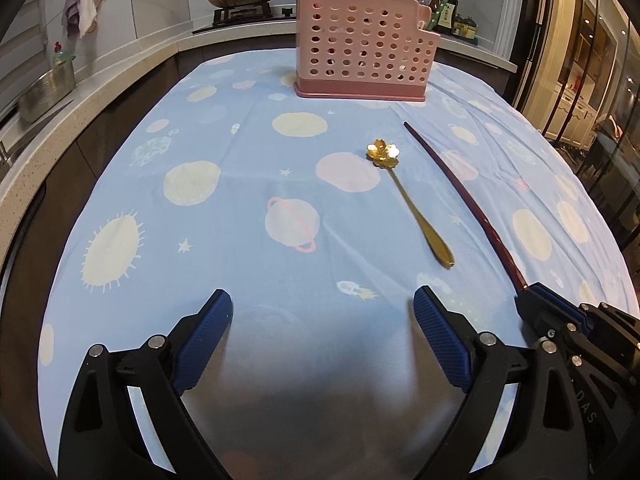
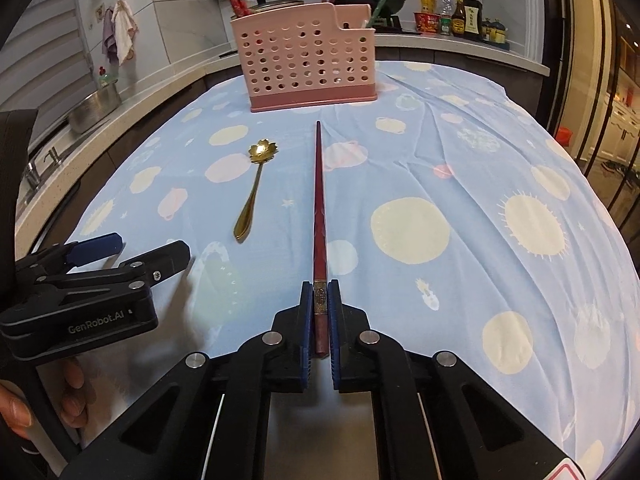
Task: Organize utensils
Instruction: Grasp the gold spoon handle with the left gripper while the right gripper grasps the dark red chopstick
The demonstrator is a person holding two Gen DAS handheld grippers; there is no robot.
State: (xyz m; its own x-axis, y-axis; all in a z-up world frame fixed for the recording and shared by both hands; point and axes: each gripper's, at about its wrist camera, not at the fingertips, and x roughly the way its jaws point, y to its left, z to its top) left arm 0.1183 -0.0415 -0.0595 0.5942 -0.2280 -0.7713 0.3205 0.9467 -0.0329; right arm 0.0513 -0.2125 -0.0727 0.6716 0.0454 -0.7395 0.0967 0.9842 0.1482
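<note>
Right gripper point(image 2: 320, 300) clamps the butt end of a stiff, light, slippery chopstick point(image 2: 319, 200) lying toward the table's far-edge holder point(image 2: 304, 60); left gripper point(image 1: 322, 312) gapes wide, empty.

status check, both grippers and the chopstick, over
Right gripper shut on chopstick, thick end. Left gripper open, empty. Gold spoon loose on cloth. Path to pink holder clear.

The surface point(image 2: 460, 280) wears a wrinkled blue cloth point(image 2: 420, 152) printed with planets and suns. A pink perforated utensil caddy point(image 2: 308, 60) stands at top centre; a gold flower spoon point(image 2: 252, 188) and dark red chopstick point(image 2: 319, 200) lie mid-frame.
</note>
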